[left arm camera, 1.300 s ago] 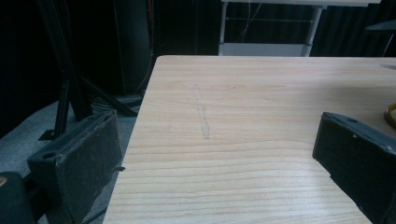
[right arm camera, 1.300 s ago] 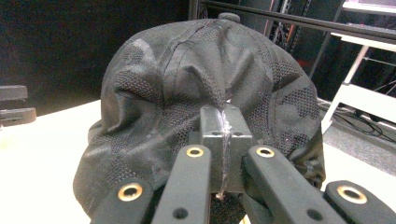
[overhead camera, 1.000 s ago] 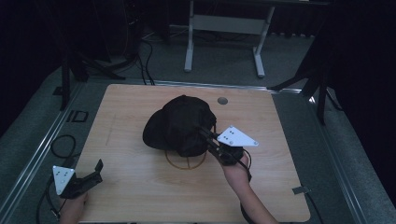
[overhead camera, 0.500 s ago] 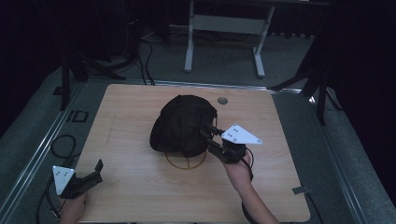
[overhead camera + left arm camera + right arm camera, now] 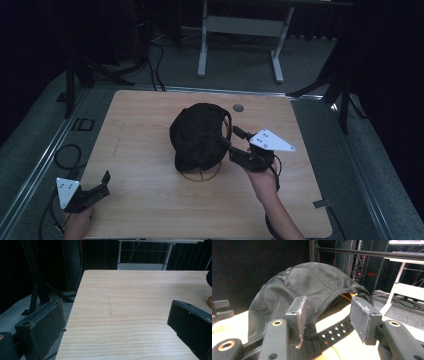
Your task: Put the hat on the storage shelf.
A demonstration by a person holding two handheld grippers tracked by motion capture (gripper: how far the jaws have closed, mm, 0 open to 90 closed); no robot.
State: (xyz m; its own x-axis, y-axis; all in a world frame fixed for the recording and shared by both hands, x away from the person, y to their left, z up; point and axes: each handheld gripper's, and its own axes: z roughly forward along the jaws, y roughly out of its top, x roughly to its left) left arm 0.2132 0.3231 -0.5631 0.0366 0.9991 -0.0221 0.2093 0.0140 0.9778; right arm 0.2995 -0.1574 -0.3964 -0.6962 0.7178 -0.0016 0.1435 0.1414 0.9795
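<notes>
Worktop (image 5: pixel 150 125): pale wood, rounded corners, small round grommet (image 5: pixel 238 107) near far edge. Grey floor around it, white-legged frame (image 5: pixel 240 30) beyond, dark stands either side.

Cap (image 5: pixel 199 136): black, sits abt mid-worktop, draped over a gold wire stand (image 5: pixel 200 175) whose ring shows under it on the wood. In right claw view the cap (image 5: pixel 312 290) rises dome-like just ahead, mesh panels visible, perforated back strap (image 5: pixel 334 333) running across low betw the jaws, gold wire (image 5: pixel 347 297) peeking under the rim.

Right claw (image 5: pixel 231 145): at cap's right side, held by right hand (image 5: pixel 260 172), grey plate on top. Jaws partly open, gap clear betw them in right claw view (image 5: pixel 327 322); left pad is against or just beside cap fabric near the strap, right pad apart from it. Not closed on anything; true contact can't tell.

Left claw (image 5: pixel 102 182): near-left corner of worktop, well apart from cap, left hand (image 5: pixel 77 220) at the edge, cable trailing off to floor. In left claw view (image 5: pixel 115 327) jaws wide open, nothing betw them, bare wood w/ a faint pencil-like mark (image 5: pixel 108 302) ahead.
</notes>
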